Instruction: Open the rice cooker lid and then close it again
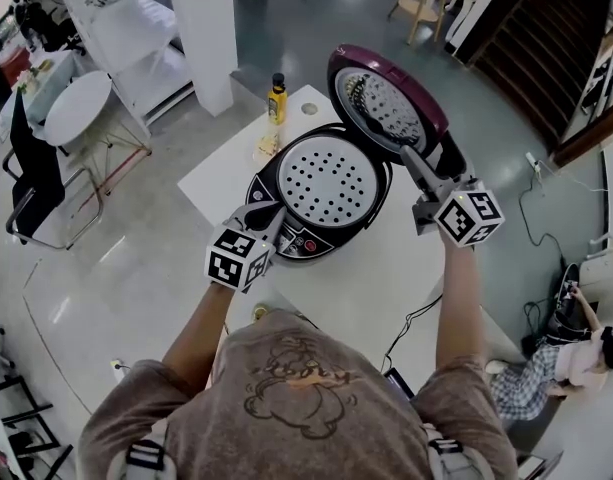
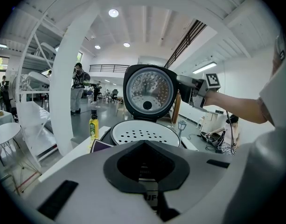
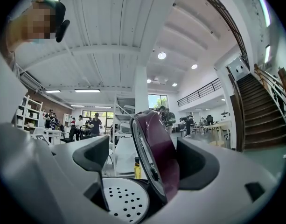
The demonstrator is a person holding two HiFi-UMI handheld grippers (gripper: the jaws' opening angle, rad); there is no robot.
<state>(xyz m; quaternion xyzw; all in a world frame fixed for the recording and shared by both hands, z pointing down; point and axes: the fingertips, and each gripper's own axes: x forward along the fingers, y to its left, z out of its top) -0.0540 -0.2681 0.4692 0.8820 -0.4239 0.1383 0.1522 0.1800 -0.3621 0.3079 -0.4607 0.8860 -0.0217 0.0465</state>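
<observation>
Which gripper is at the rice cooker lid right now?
The right gripper: its jaws stand apart on either side of the raised purple lid. The left gripper, jaws together, sits at the front of the rice cooker, clear of the lid.

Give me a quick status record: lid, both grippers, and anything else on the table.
lid: open, tipped up and back from the rice cooker
pot opening: white perforated plate across it
left gripper: jaws together, empty, by the cooker's front panel
right gripper: jaws apart, lid's rim between them, not clamped
table: white; yellow bottle upright behind the cooker
</observation>
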